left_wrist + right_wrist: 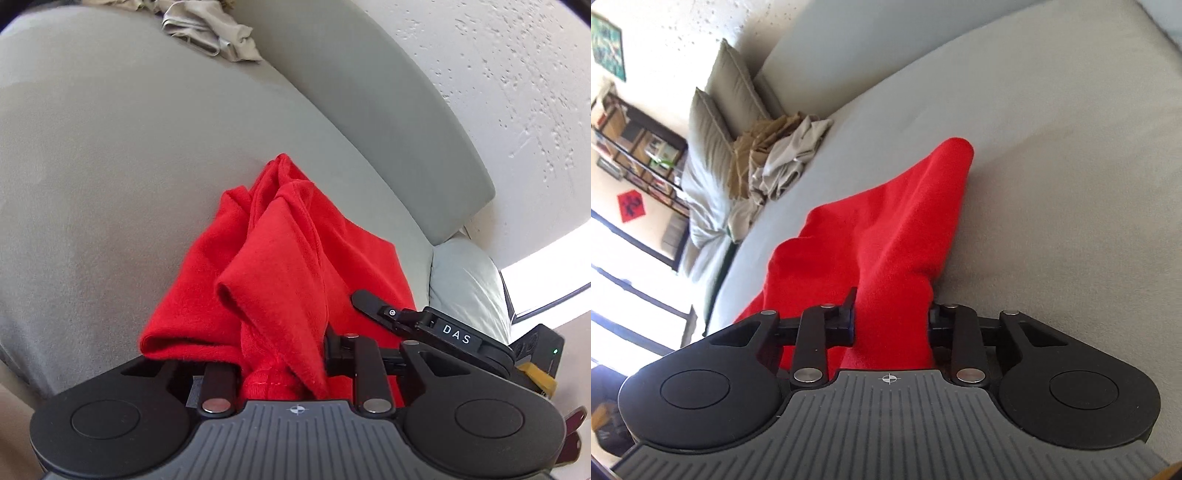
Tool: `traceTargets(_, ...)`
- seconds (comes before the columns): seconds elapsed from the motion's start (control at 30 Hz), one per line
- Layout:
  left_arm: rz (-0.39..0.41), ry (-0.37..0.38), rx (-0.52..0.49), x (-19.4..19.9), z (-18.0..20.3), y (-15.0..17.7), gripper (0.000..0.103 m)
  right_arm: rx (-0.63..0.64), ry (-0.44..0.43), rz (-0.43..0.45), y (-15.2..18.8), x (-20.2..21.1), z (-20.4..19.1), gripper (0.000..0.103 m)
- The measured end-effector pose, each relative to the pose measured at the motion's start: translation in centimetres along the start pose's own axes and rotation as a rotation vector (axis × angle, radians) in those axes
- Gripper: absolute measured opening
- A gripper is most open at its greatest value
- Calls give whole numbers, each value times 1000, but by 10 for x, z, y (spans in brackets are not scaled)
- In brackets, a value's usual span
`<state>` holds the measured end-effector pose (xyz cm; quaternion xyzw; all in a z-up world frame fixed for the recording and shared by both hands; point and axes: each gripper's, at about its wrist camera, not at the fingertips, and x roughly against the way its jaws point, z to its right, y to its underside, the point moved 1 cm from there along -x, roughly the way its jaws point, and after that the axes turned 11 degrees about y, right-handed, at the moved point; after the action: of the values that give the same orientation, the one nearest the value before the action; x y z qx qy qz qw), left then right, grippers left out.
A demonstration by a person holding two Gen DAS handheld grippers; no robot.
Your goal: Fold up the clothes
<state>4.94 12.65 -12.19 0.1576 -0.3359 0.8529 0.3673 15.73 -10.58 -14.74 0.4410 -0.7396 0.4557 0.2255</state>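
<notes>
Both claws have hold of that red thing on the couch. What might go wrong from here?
The red garment is bunched and twisted between the left gripper and the right gripper, so a fold may trap creases. Each grips a thick wad, which may slip when pulled. It may also drag into the beige clothes pile.

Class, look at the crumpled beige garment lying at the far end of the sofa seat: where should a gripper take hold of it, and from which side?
Grip the beige garment at its loose folds nearest the open seat, coming in across the bare sofa. Cushions back its far side. Both grippers currently hold the red garment.
</notes>
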Motion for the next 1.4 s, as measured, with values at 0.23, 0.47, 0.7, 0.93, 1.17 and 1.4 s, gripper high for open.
traceTargets(0.23, -158, 28, -251, 23, 65, 18, 22, 121, 201, 65, 25, 76, -27, 29)
traceTargets(0.47, -368, 191, -345, 28, 115, 53, 22, -90, 236, 43, 76, 182, 23, 28)
traceTargets(0.7, -455, 316, -491, -6, 195, 109, 23, -254, 299, 124, 113, 273, 90, 28)
traceTargets(0.93, -358, 470, -581, -83, 315, 131, 23, -244, 449, 346, 61, 354, 163, 28)
traceTargets(1.17, -381, 490, -395, -187, 335, 150, 23, -265, 521, 413, 7, 366, 248, 30)
traceTargets(1.4, -485, 376, -276, -219, 305, 171, 27, -447, 490, 315, 25, 336, 325, 56)
